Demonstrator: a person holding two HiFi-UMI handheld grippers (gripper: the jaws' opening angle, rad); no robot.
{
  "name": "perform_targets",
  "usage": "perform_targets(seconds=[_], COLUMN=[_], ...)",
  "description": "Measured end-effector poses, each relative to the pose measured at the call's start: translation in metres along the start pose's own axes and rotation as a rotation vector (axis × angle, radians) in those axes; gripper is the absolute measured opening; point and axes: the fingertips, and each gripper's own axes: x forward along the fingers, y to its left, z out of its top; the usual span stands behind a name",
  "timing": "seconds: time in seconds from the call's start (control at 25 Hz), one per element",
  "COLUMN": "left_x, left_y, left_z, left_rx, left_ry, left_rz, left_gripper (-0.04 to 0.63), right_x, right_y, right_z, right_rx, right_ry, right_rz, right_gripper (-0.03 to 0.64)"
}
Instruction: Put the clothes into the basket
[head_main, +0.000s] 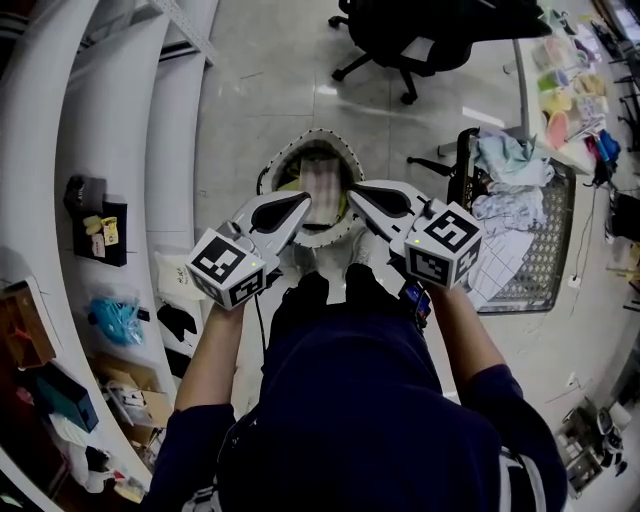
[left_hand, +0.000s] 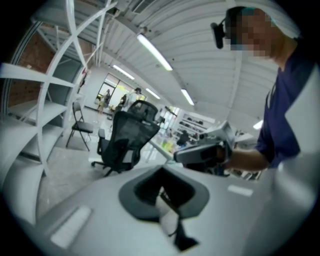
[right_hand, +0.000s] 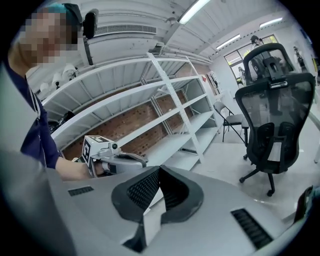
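Observation:
A pale, motion-blurred garment (head_main: 323, 186) hangs between my two grippers, right above the round white basket (head_main: 272, 163) with its dotted rim. My left gripper (head_main: 303, 203) meets the garment's left edge, and its jaws are closed (left_hand: 161, 187) with a white sliver of cloth behind the pads. From the other side my right gripper (head_main: 352, 192) reaches the same garment, jaws closed (right_hand: 159, 185), a white strip caught between them. Each gripper view looks across at the other gripper (left_hand: 210, 150) (right_hand: 107, 157). More clothes (head_main: 512, 185) lie heaped at the right.
The heap of clothes rests on a metal mesh cart (head_main: 548, 255). A black office chair (head_main: 420, 35) stands beyond the basket. White shelving (head_main: 100, 150) curves along the left, with small items low down. A table with colourful things (head_main: 572, 90) is at the top right.

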Motion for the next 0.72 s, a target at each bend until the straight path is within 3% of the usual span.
perform_targets(seconds=[0.72], left_x=[-0.030], left_y=[-0.022], left_z=[0.009], left_rx=[0.041], left_ry=[-0.023], left_rz=[-0.008], left_gripper=[0.003], right_x=[-0.003], right_y=[0.037], right_z=[0.015], right_rx=[-0.077], right_ry=[-0.038], right_rz=[0.010], right_gripper=[0.008])
